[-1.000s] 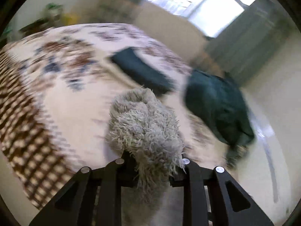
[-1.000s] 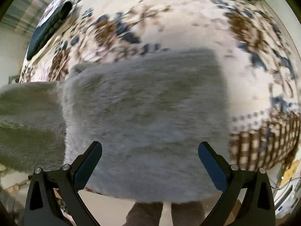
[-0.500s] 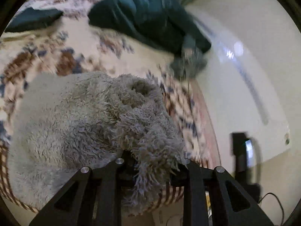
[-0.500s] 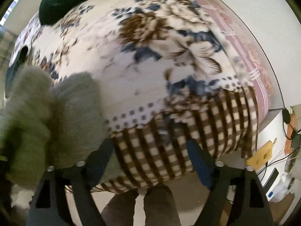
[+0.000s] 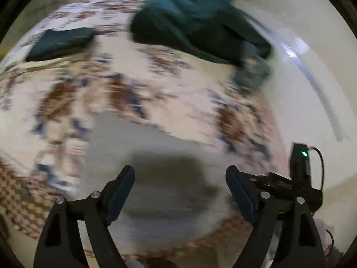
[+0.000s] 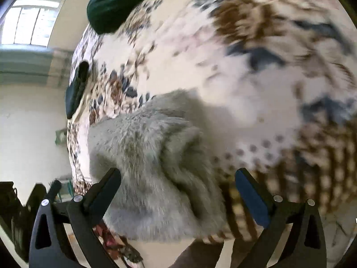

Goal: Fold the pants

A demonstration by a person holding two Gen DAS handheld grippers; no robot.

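The grey fluffy pants [image 6: 151,167] lie folded in a thick bundle near the front edge of the flowered bedspread [image 6: 223,55]. In the left wrist view they show as a blurred grey patch [image 5: 156,156] below my left gripper [image 5: 179,189], which is open and empty above them. My right gripper [image 6: 178,185] is open too, its fingers apart on either side of the bundle's near end, holding nothing.
A folded dark teal garment [image 5: 60,42] lies at the far left of the bed. A crumpled dark green pile [image 5: 196,29] lies at the far right near the wall. A black device with a green light [image 5: 300,165] stands beside the bed.
My left gripper has let go of the grey pants and opened; the pants now lie flat on the bed. The right gripper has swung back over the bundle, still open.
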